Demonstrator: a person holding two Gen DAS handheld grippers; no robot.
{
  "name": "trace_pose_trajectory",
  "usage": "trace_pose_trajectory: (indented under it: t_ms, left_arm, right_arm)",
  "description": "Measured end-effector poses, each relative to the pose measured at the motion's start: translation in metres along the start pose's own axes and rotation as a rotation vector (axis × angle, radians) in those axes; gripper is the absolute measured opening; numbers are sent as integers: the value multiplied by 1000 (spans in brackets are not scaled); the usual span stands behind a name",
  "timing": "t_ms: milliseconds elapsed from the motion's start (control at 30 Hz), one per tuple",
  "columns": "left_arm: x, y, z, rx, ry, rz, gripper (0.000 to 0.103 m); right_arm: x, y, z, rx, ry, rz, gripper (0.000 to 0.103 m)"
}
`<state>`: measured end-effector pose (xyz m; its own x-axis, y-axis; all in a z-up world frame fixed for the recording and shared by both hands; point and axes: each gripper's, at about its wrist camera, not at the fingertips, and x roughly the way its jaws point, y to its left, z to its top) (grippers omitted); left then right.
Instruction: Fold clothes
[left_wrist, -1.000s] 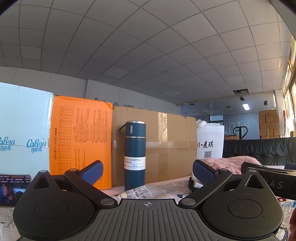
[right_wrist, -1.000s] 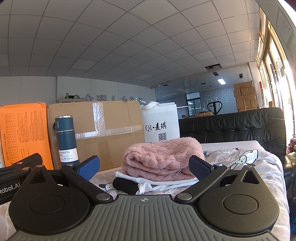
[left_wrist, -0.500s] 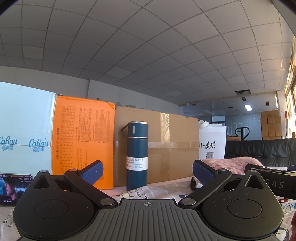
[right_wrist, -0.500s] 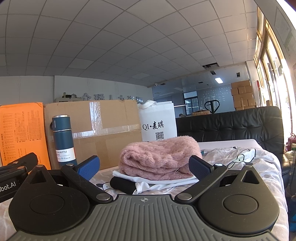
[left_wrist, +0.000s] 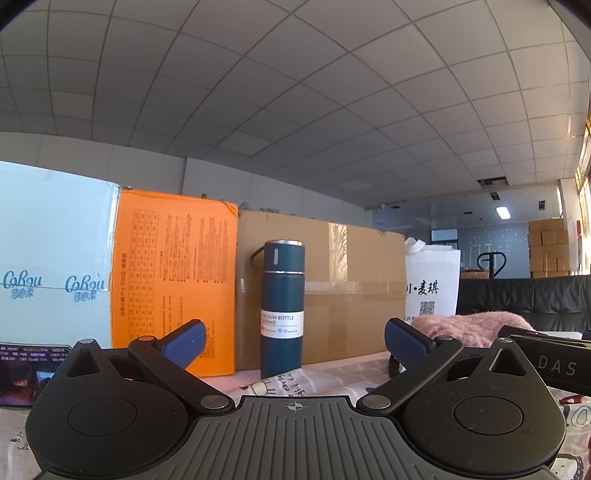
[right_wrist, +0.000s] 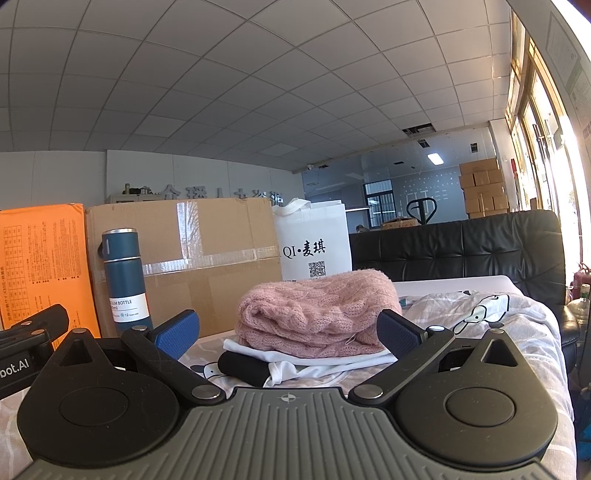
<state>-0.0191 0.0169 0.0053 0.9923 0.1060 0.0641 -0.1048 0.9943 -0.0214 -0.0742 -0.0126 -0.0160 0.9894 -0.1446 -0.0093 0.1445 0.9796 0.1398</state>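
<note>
Both grippers, left (left_wrist: 293, 341) and right (right_wrist: 287, 330): fingers wide apart, empty. We had drifted slightly rightward; pink sweater (right_wrist: 317, 314) lay untouched, folded.

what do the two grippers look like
The left gripper and right gripper match: black linkage arms with silver pivot pins, blue textured finger pads, and a grey ribbed base with a crosshair mark. White lettering marks each one's side in the other's view.
</note>
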Motion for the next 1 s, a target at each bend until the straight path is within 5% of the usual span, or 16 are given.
trace_pose_trajectory:
  t_ms: [1000]
  left_arm:
    - [0, 1, 0, -4, 8, -5, 103]
  right_arm:
    - [1, 1, 0, -2, 6, 2, 103]
